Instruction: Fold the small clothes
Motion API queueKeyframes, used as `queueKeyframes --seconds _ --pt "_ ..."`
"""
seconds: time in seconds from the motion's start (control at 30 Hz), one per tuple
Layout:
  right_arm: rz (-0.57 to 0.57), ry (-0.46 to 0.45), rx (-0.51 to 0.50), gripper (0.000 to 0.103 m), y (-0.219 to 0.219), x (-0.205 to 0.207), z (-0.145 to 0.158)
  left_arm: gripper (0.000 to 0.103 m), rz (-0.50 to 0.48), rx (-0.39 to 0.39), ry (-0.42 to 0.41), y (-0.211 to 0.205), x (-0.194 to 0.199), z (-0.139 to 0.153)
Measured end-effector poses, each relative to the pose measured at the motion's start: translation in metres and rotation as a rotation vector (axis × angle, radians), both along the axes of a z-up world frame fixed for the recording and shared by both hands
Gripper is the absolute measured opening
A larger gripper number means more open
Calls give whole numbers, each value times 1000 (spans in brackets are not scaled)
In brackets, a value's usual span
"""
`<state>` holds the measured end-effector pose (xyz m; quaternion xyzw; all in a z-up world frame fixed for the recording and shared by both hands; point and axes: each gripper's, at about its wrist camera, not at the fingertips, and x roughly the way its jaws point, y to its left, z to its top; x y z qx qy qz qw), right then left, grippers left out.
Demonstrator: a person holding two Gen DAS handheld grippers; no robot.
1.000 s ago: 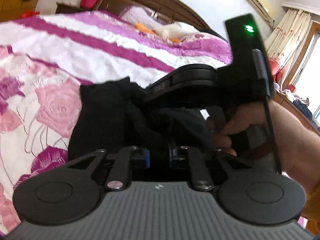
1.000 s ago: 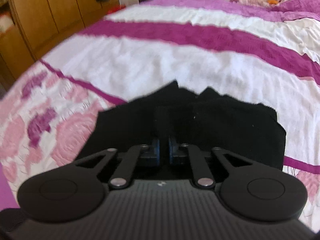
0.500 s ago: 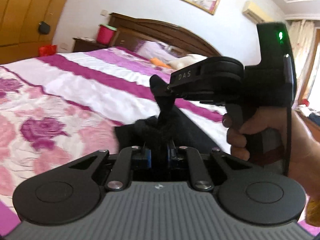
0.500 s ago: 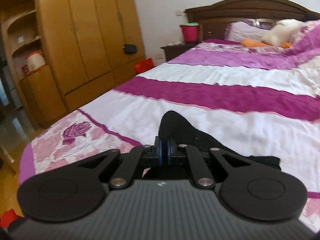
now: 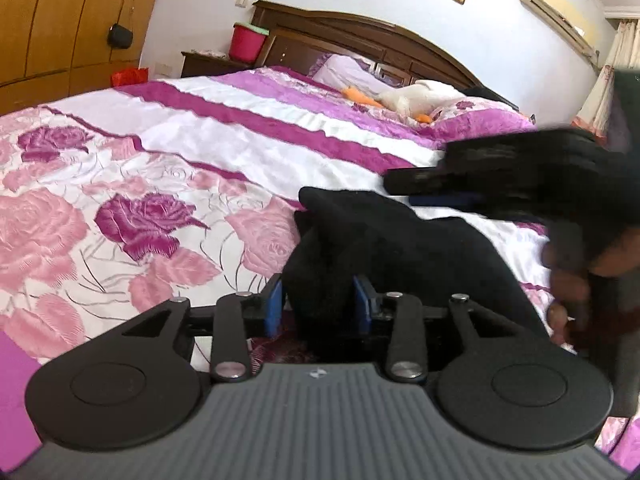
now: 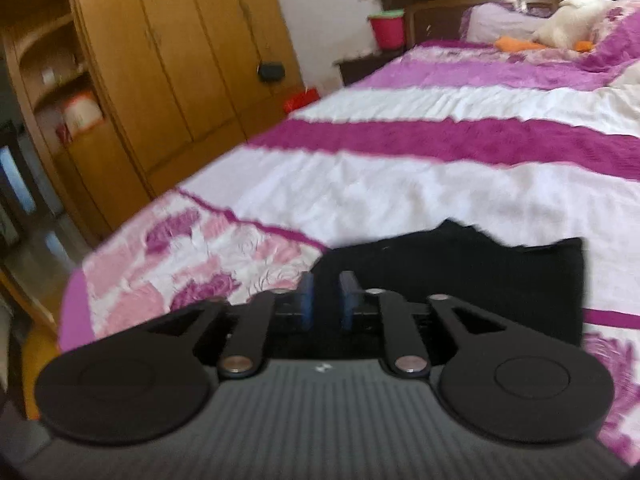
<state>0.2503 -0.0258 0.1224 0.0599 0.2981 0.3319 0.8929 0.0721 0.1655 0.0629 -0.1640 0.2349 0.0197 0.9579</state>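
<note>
Release is under way on both sides: the left gripper (image 5: 318,300) and the right gripper (image 6: 325,300), each pinched tight on the black garment (image 5: 384,248) a second ago, now have their jaws opening. In the left wrist view a bunch of black cloth still sits between the spreading blue fingers (image 5: 275,300), loosely, not pressed. In the right wrist view the gap between the fingers (image 6: 307,300) is empty, with the garment (image 6: 460,276) lying just beyond them at about 1 o'clock. It rests on the bed (image 5: 180,152), on the near flowered part of the cover, doubled into a flatter, squarer shape than the lifted peak seen half a second back. That suggests one fold has just been laid down; the left fingers likely need to back clear without dragging the cloth open again.
</note>
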Motion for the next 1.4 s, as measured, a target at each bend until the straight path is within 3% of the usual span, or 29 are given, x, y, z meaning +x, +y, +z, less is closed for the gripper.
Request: queueKeyframes --seconds 0.07,0.23,0.33,0.5,0.7,0.77,0.83,1.0,1.1,1.17,1.3,1.4 --pt "-44 -20 17 54 -25 -10 4 42 -2 21 -15 -4 -8 10" --pt "-160 10 24 54 -76 -26 -5 44 -3 31 -63 -9 -11 30" --pt "-225 28 18 54 -93 -29 -16 47 -30 55 -47 -19 0 37" --pt "-244 88 16 54 -93 -26 -41 47 -25 87 19 -25 27 23" --pt "-227 80 20 54 -76 -27 -56 48 -20 136 117 -14 52 -5" --pt "-219 78 18 56 -71 -27 -57 54 -15 143 140 -10 55 -11" --pt "-214 70 10 59 -68 -26 -59 56 -11 122 144 -5 57 -13" --pt "-257 97 83 61 -86 -30 -56 58 -32 -22 132 8 52 -3" --pt "-274 117 139 61 -100 -37 -58 76 -70 -101 128 11 49 3" --pt "-277 126 148 61 -105 -41 -61 81 -98 -103 131 8 49 6" --pt "-265 152 171 69 -106 -38 -72 85 -109 -31 193 -2 56 -1" --pt "-236 217 212 70 -104 -30 -84 87 -114 -73 200 1 60 -12"
